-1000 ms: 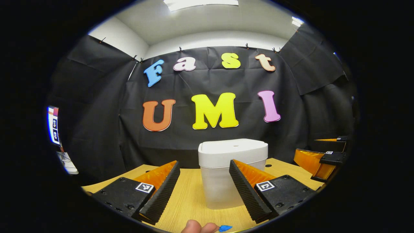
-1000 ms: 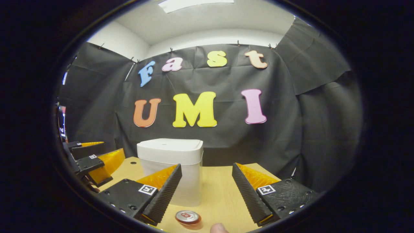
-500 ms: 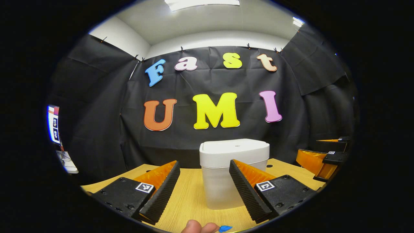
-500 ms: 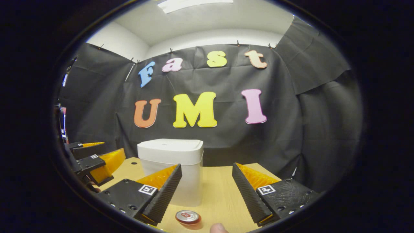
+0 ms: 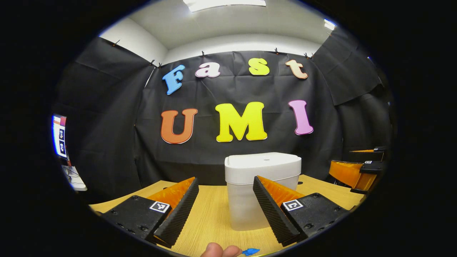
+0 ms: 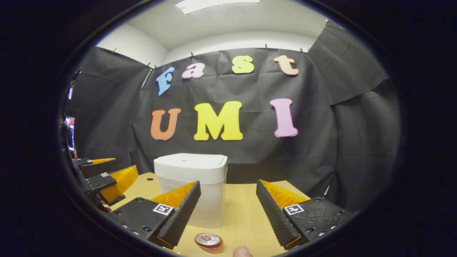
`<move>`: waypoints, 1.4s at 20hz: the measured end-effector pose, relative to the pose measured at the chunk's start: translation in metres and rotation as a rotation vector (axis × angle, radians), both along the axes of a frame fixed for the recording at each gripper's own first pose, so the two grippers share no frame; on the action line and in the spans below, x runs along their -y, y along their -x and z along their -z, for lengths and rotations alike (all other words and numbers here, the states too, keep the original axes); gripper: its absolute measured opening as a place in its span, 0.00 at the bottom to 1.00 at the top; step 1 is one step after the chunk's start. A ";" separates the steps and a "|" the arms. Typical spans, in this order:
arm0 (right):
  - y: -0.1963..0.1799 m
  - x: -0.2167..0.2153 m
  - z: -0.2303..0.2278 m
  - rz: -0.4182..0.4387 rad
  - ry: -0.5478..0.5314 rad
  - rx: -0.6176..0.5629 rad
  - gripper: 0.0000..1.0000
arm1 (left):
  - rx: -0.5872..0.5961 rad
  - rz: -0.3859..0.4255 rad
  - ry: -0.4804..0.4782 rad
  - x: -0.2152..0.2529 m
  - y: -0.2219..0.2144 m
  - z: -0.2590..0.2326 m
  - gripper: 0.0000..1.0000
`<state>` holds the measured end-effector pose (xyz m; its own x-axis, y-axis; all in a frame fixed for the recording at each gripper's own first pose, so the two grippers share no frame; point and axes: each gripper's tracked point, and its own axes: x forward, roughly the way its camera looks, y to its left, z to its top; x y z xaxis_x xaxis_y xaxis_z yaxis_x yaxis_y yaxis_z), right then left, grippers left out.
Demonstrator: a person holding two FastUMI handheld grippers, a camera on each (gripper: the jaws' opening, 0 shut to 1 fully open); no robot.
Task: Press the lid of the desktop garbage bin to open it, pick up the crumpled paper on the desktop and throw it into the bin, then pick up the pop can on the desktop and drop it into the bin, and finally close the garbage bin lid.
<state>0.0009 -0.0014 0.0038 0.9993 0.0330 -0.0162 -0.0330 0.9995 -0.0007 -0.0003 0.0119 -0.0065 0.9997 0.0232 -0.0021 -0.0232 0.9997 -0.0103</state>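
The white bin stands upright on the table with its lid shut flat, sitting straight ahead of the left gripper, a bit toward its right finger. The pop can stands upright, top facing up, right below the right gripper, nearer its left finger.
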 end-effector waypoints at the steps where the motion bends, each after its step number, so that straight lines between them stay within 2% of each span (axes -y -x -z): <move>1: -0.001 -0.002 -0.001 -0.007 0.002 0.000 0.96 | 0.001 0.002 0.002 0.000 0.001 -0.001 0.98; 4: -0.006 -0.010 -0.009 -0.033 0.010 -0.002 0.94 | -0.003 0.002 -0.011 -0.003 0.003 0.003 0.99; 5: -0.009 -0.015 -0.011 -0.048 0.015 -0.001 0.87 | -0.002 0.000 -0.012 -0.005 0.002 0.002 0.99; 7: -0.017 -0.025 -0.019 -0.071 0.031 0.003 0.88 | 0.000 0.005 -0.004 -0.006 0.005 0.002 0.98; 9: -0.026 -0.035 -0.026 -0.097 0.056 0.002 0.67 | 0.002 0.007 -0.002 -0.009 0.006 0.003 0.99; 12: -0.038 -0.049 -0.032 -0.125 0.071 -0.012 0.63 | -0.001 0.003 -0.002 -0.015 0.007 0.006 0.99; 14: -0.057 -0.054 -0.039 -0.125 0.082 -0.007 0.47 | -0.004 0.005 0.003 -0.017 0.007 0.007 0.99; 15: -0.065 -0.055 -0.041 -0.124 0.077 -0.010 0.31 | -0.007 0.008 0.007 -0.018 0.007 0.007 0.99; 16: -0.073 -0.060 -0.040 -0.141 0.062 -0.030 0.22 | -0.009 0.009 0.011 -0.019 0.008 0.008 0.99; 17: -0.081 -0.068 -0.038 -0.167 0.033 -0.058 0.07 | -0.009 0.008 0.011 -0.021 0.008 0.009 0.99; 18: -0.087 -0.074 -0.035 -0.193 0.008 -0.093 0.00 | -0.008 0.004 0.009 -0.023 0.011 0.009 0.99; 19: -0.096 -0.076 -0.035 -0.206 -0.002 -0.117 0.04 | -0.007 -0.001 0.008 -0.026 0.011 0.010 0.98; 20: -0.105 -0.076 -0.037 -0.205 0.001 -0.126 0.00 | -0.009 -0.004 0.009 -0.028 0.011 0.010 0.98; 24: -0.131 -0.089 -0.034 -0.223 0.037 -0.163 0.00 | -0.018 -0.016 0.014 -0.035 0.013 0.014 0.99; 28: -0.141 -0.101 -0.007 -0.263 0.048 -0.256 0.00 | -0.020 -0.026 0.019 -0.041 0.013 0.017 0.99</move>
